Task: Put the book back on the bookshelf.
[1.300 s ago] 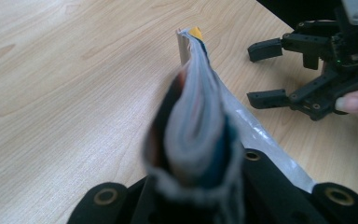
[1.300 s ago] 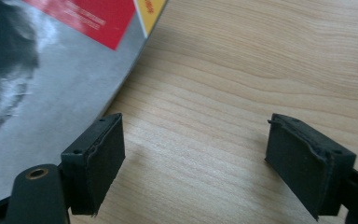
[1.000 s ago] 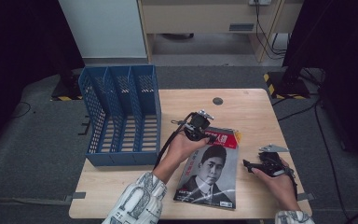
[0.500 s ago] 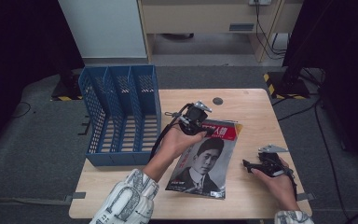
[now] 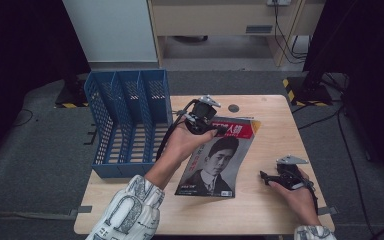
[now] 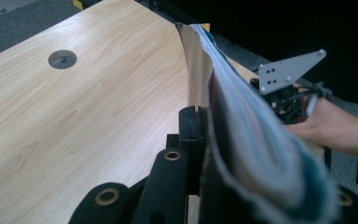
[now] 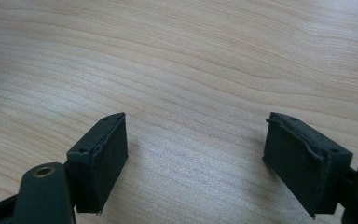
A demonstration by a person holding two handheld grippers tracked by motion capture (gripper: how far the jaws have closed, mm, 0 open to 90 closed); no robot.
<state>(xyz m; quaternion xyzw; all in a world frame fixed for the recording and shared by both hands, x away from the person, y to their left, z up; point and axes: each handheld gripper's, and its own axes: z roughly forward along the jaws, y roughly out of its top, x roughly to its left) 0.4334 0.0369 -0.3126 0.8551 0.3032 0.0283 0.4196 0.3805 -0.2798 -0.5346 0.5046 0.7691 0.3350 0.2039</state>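
A magazine (image 5: 215, 160) with a portrait cover and a red title band hangs tilted over the middle of the wooden table (image 5: 275, 130), its top edge lifted and its bottom edge low near the table. My left gripper (image 5: 215, 129) is shut on the magazine's top left edge. In the left gripper view the magazine's pages (image 6: 242, 126) run edge-on between the black jaws. My right gripper (image 5: 266, 177) rests low at the table's right side, pointing left, apart from the magazine. In the right gripper view its fingers (image 7: 100, 161) stand wide open over bare wood.
A blue mesh file rack (image 5: 130, 120) with three slots stands at the table's left side. A round cable hole (image 5: 233, 108) sits near the far edge. Dark floor and cables surround the table.
The left gripper has lifted the magazine's top edge higher and carried it up and to the left, toward the rack. The right gripper has stayed where it was.
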